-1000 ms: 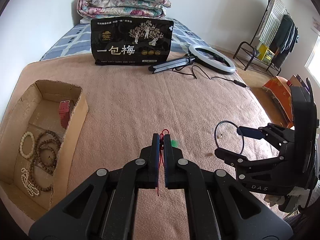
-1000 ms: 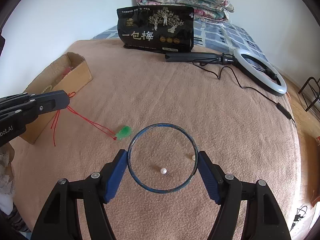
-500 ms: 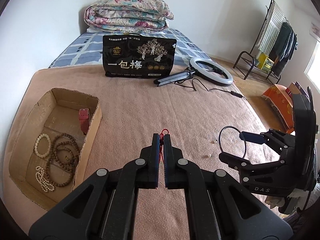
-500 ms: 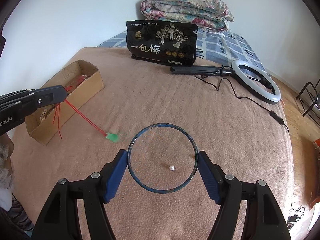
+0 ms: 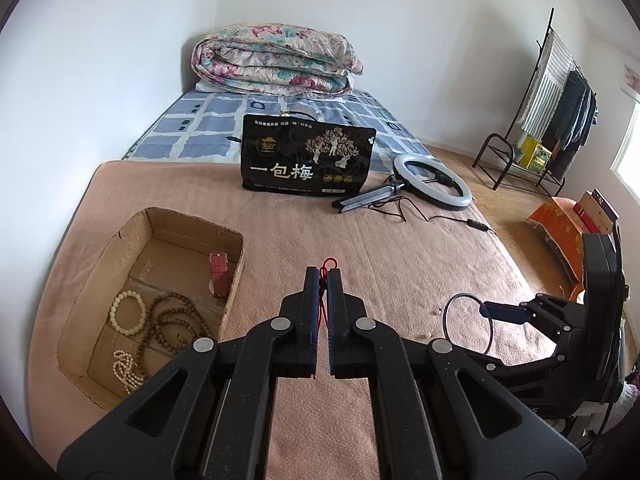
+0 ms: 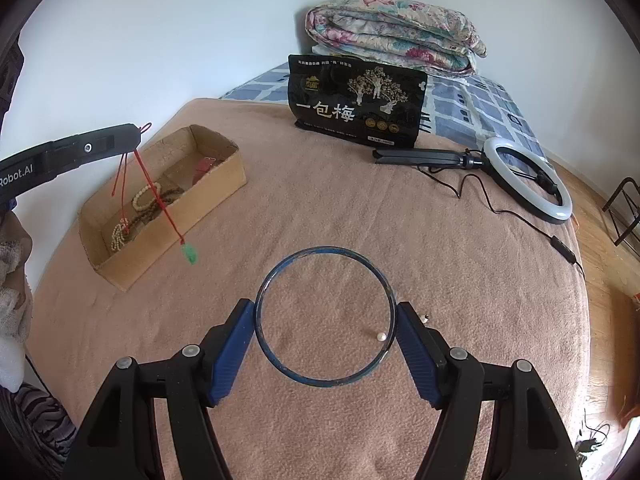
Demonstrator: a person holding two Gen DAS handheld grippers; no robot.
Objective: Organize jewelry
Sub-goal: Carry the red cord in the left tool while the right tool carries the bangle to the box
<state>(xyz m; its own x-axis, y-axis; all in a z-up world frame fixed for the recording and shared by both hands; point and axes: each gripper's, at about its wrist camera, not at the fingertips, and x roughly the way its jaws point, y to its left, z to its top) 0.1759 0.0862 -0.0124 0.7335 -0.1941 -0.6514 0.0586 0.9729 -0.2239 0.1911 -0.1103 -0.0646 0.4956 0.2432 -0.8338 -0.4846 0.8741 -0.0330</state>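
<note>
My left gripper [image 5: 323,276] is shut on a red cord necklace [image 5: 328,264]. In the right wrist view the left gripper [image 6: 134,134] is raised, and the cord [image 6: 160,204] hangs down with its green pendant [image 6: 190,255] in the air beside the cardboard box [image 6: 228,178]. The box [image 5: 236,264] holds bead bracelets [image 5: 172,320], a pearl string [image 5: 126,368] and a red strap [image 5: 218,270]. My right gripper [image 6: 325,320] is shut on a dark blue bangle [image 6: 264,288], held above the blanket; it also shows in the left wrist view [image 5: 486,314]. A loose pearl [image 6: 380,336] lies under the bangle.
A pink blanket [image 6: 360,220] covers the bed. A black snack bag [image 5: 308,160] stands at the back, with a ring light [image 5: 432,182], its tripod and cable to the right. A folded quilt [image 5: 276,60] lies behind. A second small bead [image 6: 426,317] lies by my right finger.
Both grippers have risen. The green pendant has lifted off the blanket and now hangs near the box. The bangle stays gripped.
</note>
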